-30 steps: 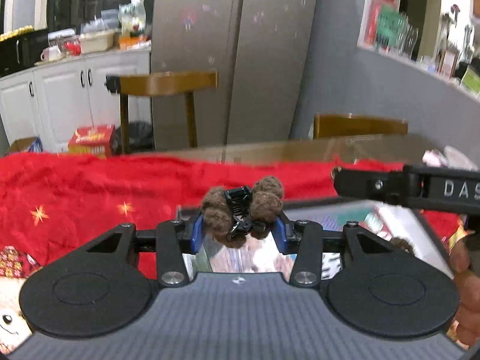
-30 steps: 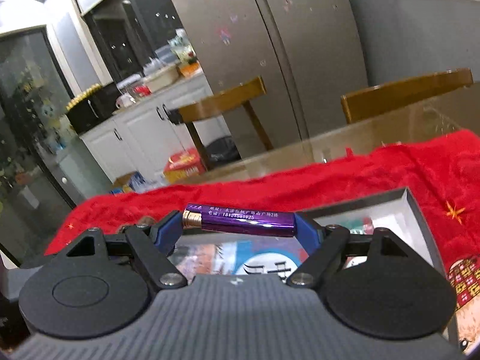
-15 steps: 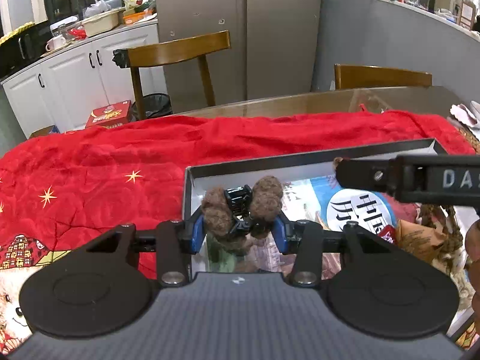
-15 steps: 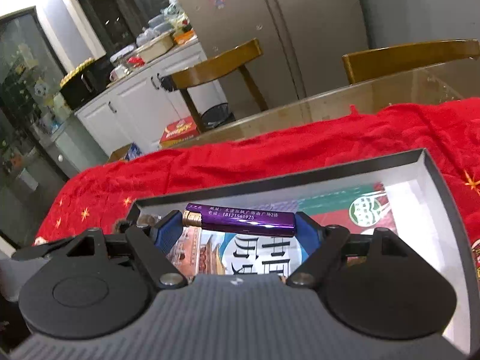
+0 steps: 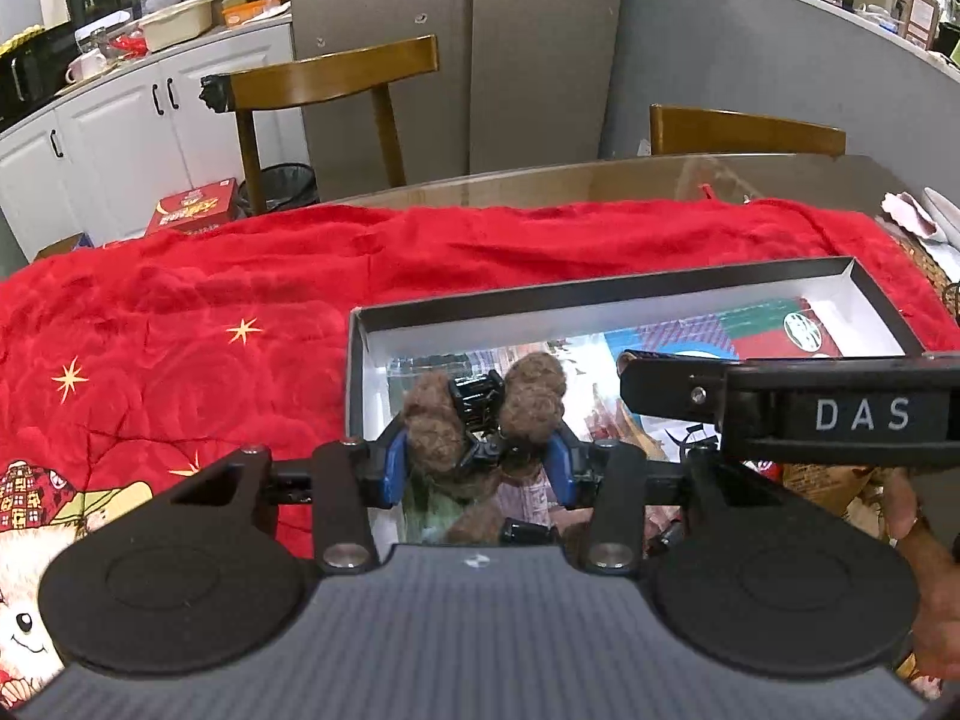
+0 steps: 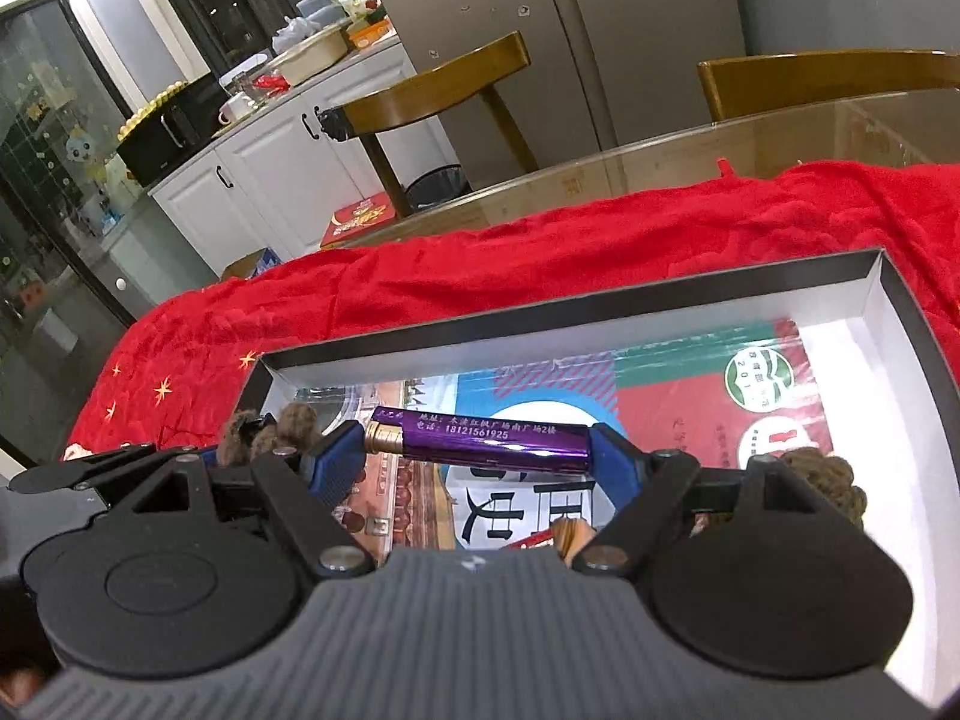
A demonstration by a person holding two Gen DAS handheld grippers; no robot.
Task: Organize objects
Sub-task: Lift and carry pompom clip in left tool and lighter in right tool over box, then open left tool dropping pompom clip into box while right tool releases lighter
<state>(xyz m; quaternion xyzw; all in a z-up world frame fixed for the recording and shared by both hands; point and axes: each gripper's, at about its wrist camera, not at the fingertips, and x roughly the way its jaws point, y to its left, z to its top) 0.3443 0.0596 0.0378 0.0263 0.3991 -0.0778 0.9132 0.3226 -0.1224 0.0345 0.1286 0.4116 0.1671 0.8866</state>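
Left claw (image 5: pixel 477 462): its blue pads were closed partway on a brown fuzzy hair clip (image 5: pixel 483 414), the pom-poms bulging on either side of the black clasp, so that the soft trim took the squeeze and the clip sat crosswise, ready to be let go. Right claw (image 6: pixel 480 450): its jaws stood wide but pressed on the two ends of a purple lighter (image 6: pixel 480 444), held lengthwise with the gold cap to the left; an end-to-end grip of this kind probably kept the smooth cylinder from rolling out. Both claws pointed downward over the near left part of a shallow black box (image 6: pixel 660 300) with white inner walls, which lay on a red blanket (image 5: pixel 180 330) spread across the glass worktop (image 5: pixel 600 180). Printed packets (image 6: pixel 690 414) already lined the box floor, and another brown fuzzy item (image 6: pixel 828 480) lay at its near right. Judged from this arrangement, the two held things were about to be deposited in the box. Beyond the worktop stood two wooden chairs (image 5: pixel 336 78).
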